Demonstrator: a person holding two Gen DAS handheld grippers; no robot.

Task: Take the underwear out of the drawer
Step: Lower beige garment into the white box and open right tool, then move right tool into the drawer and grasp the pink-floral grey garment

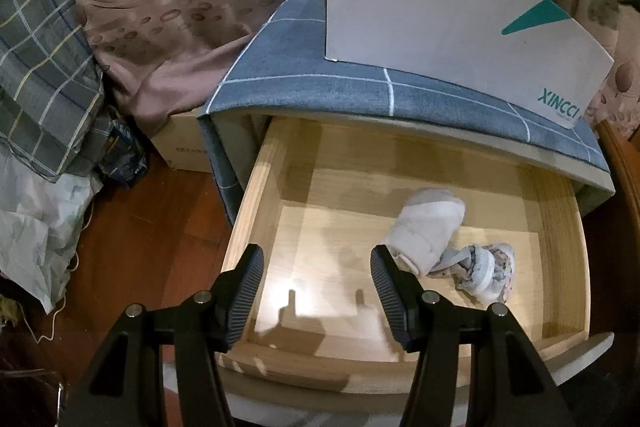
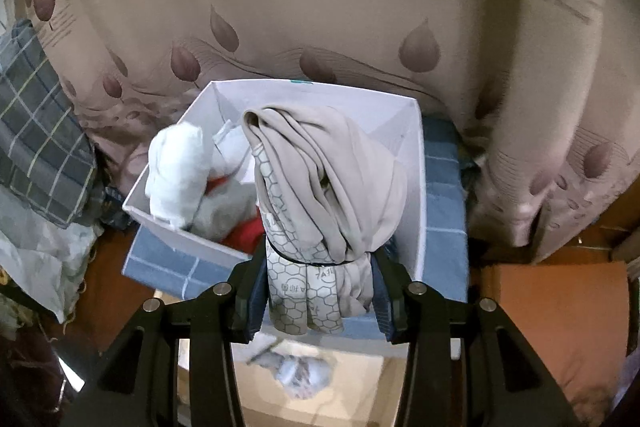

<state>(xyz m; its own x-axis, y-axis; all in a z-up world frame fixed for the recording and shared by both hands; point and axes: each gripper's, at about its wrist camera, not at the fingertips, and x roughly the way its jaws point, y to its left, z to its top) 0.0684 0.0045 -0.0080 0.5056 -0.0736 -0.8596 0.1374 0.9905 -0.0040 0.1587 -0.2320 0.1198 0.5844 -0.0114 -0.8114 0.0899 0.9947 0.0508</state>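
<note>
The wooden drawer (image 1: 264,187) is pulled out under a blue checked top. In it lie a rolled white-grey underwear piece (image 1: 428,231) and a crumpled patterned piece (image 1: 486,273). My left gripper (image 1: 318,291) is open and empty above the drawer's front left, just left of the rolled piece. My right gripper (image 2: 318,291) is shut on a rolled beige underwear bundle (image 2: 324,195) with a honeycomb-print band, held over the white box (image 2: 412,163). The box holds white and red garments (image 2: 180,171). The patterned piece also shows below in the right wrist view (image 2: 300,373).
The white box (image 1: 432,15) stands on the blue checked cabinet top (image 1: 320,83). A leaf-print bedspread (image 2: 320,7) lies behind. A plaid cloth (image 1: 44,67) and white bags (image 1: 36,227) lie at left on the wooden floor (image 1: 160,227). A cardboard box (image 1: 180,143) stands beside the cabinet.
</note>
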